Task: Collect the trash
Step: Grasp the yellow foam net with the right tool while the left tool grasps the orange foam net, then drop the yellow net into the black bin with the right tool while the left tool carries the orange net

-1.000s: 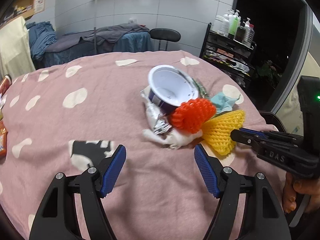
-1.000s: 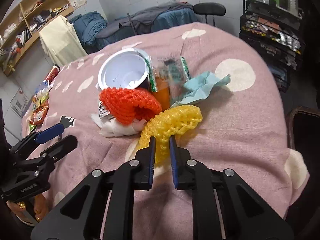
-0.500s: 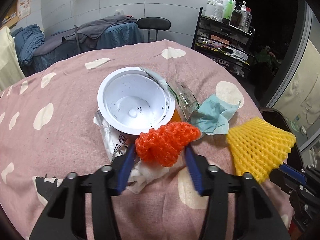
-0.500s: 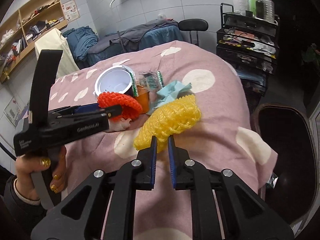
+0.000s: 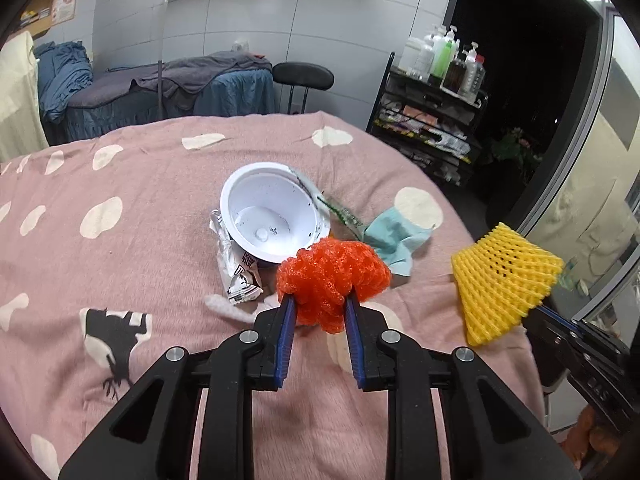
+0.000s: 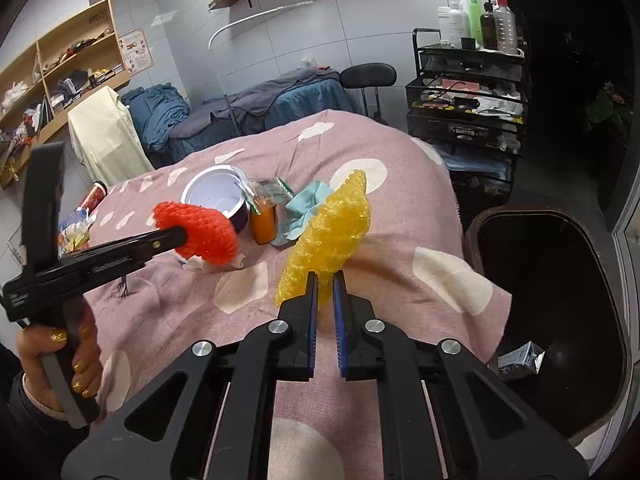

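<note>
Left gripper (image 5: 319,305), jaws just closed, pinches the red net (image 5: 332,272); right gripper (image 6: 325,280) clamps the yellow net (image 6: 330,232) beside the bin (image 6: 548,264).

Bin (image 6: 472,236) far side cut off

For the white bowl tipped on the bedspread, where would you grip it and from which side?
Take the white bowl by its thin upper rim, one finger inside and one outside, coming from above. It lies tilted with its mouth open and empty; wrappers and a blue cloth crowd its lower sides.
</note>
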A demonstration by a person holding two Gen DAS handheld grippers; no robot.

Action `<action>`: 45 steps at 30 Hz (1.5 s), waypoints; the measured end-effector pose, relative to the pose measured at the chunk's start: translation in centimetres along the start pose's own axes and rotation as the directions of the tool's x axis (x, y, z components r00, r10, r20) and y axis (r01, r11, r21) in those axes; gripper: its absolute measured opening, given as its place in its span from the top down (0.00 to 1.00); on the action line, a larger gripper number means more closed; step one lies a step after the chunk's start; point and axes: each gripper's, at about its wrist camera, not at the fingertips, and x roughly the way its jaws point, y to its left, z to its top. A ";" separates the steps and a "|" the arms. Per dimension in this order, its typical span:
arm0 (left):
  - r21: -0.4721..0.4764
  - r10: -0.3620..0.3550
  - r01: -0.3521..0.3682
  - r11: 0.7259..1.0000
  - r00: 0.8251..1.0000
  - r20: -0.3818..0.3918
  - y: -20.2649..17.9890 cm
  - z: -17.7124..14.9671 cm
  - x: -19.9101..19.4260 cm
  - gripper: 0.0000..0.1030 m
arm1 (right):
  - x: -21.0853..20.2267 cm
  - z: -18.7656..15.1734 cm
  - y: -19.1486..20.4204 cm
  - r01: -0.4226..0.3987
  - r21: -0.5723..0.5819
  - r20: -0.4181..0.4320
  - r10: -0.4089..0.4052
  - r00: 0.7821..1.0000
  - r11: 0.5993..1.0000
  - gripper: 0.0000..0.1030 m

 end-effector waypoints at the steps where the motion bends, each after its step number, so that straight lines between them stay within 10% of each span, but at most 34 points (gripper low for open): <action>1: 0.001 -0.002 0.002 1.000 1.000 0.012 -0.2 -0.1 -0.6 0.77 | -0.4 -0.1 -0.1 0.000 0.001 0.008 0.000 1.000 1.000 0.92; 18: 0.107 -0.206 0.200 0.974 0.977 0.045 -7.9 -0.6 -3.1 0.77 | -6.1 -0.6 -6.5 0.167 0.122 0.104 -0.180 0.978 0.978 0.92; 33: 0.218 -0.302 0.305 0.927 0.952 -0.049 -14.7 -1.4 -0.2 0.77 | -3.4 -4.1 -17.1 0.336 0.300 -0.077 -0.329 0.941 0.893 0.92; 36: 0.231 -0.317 0.326 0.917 0.945 -0.076 -15.8 -1.5 0.4 0.77 | -2.8 -5.0 -18.3 0.343 0.335 -0.105 -0.327 0.939 0.878 0.83; 39: 0.237 -0.331 0.347 0.908 0.938 -0.105 -16.8 -1.7 1.0 0.77 | -2.9 -5.8 -19.0 0.357 0.356 -0.104 -0.343 0.934 0.864 0.47; 45: 0.240 -0.352 0.383 0.892 0.921 -0.164 -18.5 -1.7 2.5 0.77 | -4.3 -6.7 -20.0 0.412 0.385 -0.107 -0.403 0.909 0.826 0.37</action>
